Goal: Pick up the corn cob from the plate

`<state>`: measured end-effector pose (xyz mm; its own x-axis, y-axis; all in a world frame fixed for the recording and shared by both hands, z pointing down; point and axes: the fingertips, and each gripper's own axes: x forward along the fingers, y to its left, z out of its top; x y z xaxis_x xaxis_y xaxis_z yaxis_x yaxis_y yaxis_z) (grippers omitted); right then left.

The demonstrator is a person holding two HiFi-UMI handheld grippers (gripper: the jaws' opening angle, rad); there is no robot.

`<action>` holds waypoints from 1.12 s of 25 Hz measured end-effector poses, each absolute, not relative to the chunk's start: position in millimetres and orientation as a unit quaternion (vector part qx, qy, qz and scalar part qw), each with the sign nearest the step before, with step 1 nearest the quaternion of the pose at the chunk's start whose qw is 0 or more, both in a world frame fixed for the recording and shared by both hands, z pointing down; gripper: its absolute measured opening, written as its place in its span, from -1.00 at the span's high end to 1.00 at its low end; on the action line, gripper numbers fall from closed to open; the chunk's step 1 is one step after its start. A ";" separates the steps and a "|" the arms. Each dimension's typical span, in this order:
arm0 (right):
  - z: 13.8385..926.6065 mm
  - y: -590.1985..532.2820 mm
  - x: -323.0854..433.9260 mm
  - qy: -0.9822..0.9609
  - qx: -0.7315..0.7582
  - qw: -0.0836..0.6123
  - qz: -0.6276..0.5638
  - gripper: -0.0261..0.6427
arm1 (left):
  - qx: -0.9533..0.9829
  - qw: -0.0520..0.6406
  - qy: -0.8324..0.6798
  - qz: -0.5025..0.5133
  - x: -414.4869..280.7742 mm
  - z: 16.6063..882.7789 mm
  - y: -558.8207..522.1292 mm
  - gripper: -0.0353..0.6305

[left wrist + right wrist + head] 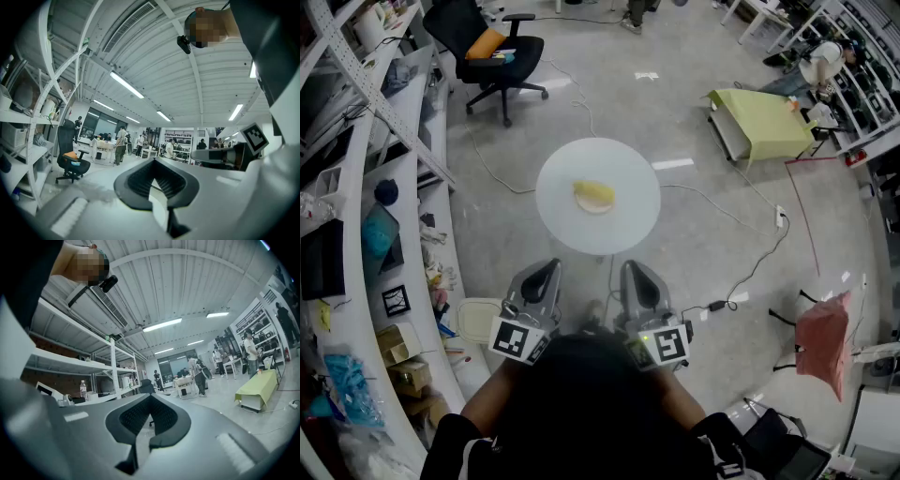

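The round table (558, 220) is looking smooth, white and dull. The corn cob (594, 194) is showing a soft yellow, matt skin. The floor (694, 84) is shining, grey and smooth. The left gripper (155, 172) and right gripper (150, 406) are wearing smooth grey matt plastic shells, and their black pads (131, 417) are showing tiny rough ridges. A green cloth (761, 120) is lying flat and dull.

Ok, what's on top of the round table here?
Only a small plate near the middle of the table, with a yellow corn cob lying on it. The cob covers most of the plate, so anything under it can't be seen.
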<state>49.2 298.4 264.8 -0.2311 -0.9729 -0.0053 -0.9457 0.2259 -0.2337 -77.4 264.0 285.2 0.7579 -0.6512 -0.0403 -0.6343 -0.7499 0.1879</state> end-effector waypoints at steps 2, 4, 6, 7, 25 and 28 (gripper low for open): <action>264.7 299.0 48.9 0.780 -0.615 0.074 -0.091 0.90 | 0.934 0.082 -0.345 -0.051 -77.2 285.4 264.5 0.89; 264.4 299.4 49.4 0.780 -0.615 0.074 -0.091 0.90 | 0.934 0.082 -0.345 -0.052 -76.4 284.9 264.7 0.89; 264.3 299.8 50.7 0.780 -0.615 0.074 -0.092 0.90 | 0.934 0.081 -0.345 -0.052 -74.8 284.3 265.1 0.89; 264.6 300.1 51.4 0.780 -0.615 0.074 -0.093 0.90 | 0.934 0.081 -0.345 -0.052 -73.9 284.4 265.4 0.89; 260.4 301.4 76.5 0.791 -0.596 0.093 -0.101 0.90 | 0.924 0.079 -0.370 -0.052 -52.7 281.2 268.3 0.89; 263.7 301.0 86.1 0.794 -0.591 0.090 -0.105 0.90 | 0.920 0.081 -0.379 -0.051 -44.7 282.7 266.3 0.89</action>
